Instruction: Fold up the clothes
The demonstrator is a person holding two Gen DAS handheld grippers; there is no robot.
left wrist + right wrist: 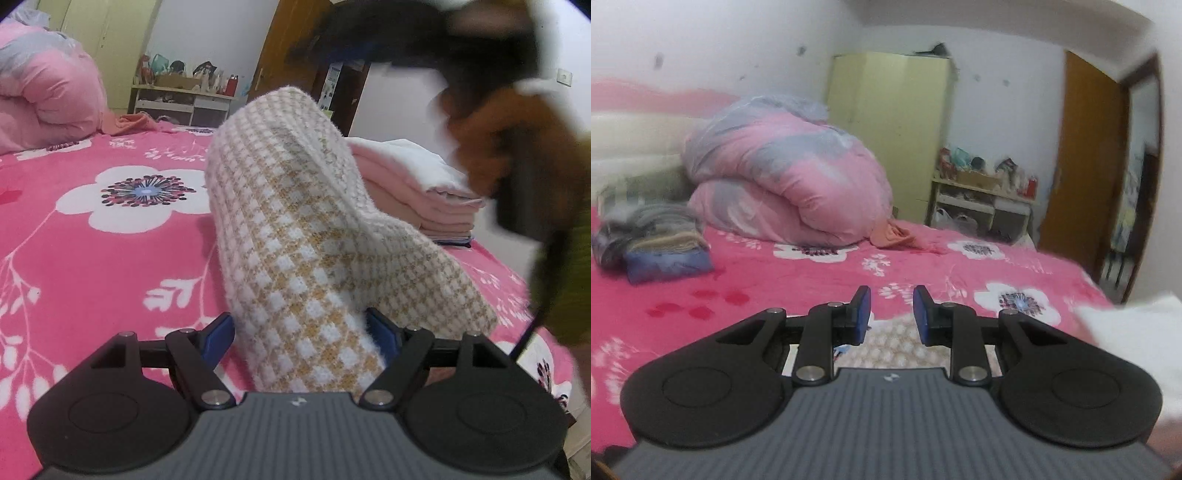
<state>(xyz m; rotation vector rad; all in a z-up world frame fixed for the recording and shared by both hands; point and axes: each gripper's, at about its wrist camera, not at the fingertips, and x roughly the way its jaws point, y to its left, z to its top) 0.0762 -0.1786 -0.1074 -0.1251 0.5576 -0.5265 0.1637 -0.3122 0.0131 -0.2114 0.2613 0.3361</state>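
Observation:
A cream and yellow checked knit garment (295, 236) rises in a tall fold on the pink flowered bed (92, 258). My left gripper (301, 328) has its jaws set wide. The garment's near end lies between them and brushes the right pad (382, 330), with no pinch showing. My right gripper (892, 314) hovers above the bed with a narrow gap and nothing between its blue pads (862, 314). A strip of the checked garment (905, 347) shows below it. In the left wrist view the right hand and its gripper (498, 110) are a dark blur at upper right.
A stack of folded pink and white clothes (417, 188) sits behind the garment at the bed's right side. A rolled pink quilt (790, 177) and a pile of folded striped items (653, 236) lie at the head. A cluttered shelf (982, 199), wardrobe and door stand beyond.

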